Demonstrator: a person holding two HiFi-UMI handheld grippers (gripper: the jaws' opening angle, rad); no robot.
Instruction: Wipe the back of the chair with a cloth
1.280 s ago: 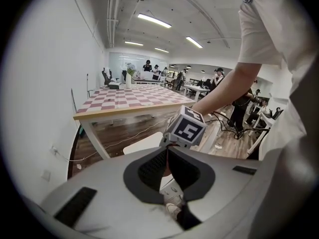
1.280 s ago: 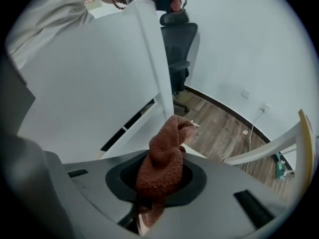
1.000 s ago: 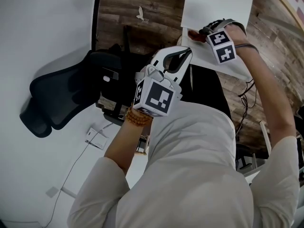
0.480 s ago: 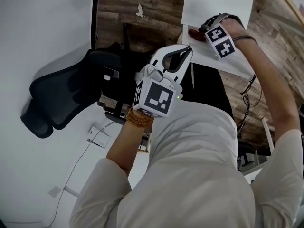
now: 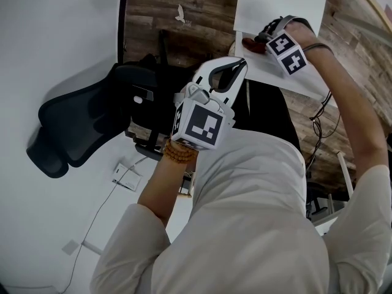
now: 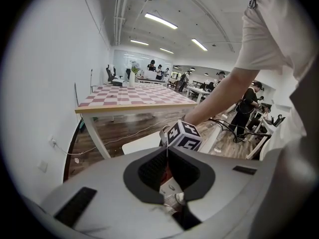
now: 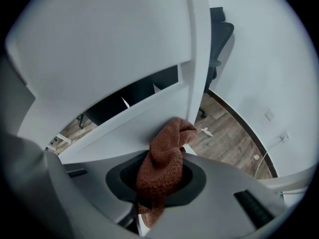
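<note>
A rust-red knitted cloth is bunched between the jaws of my right gripper, which is shut on it at the far right. In the right gripper view the cloth sticks out of the right gripper and touches the white chair's panel beside a long slot. From above, the white chair lies just beyond that gripper. My left gripper hovers mid-frame, shut and empty; its left gripper view shows the left gripper's tips together, aimed at the right gripper's marker cube.
A black office chair stands at the left against a white wall. A small white adapter with a cable lies below it. Loose cables trail on the wood floor at right. A checkered table and several people stand far off.
My right gripper with the cloth has edged slightly up and away along the white chair. The left gripper has stayed put.
</note>
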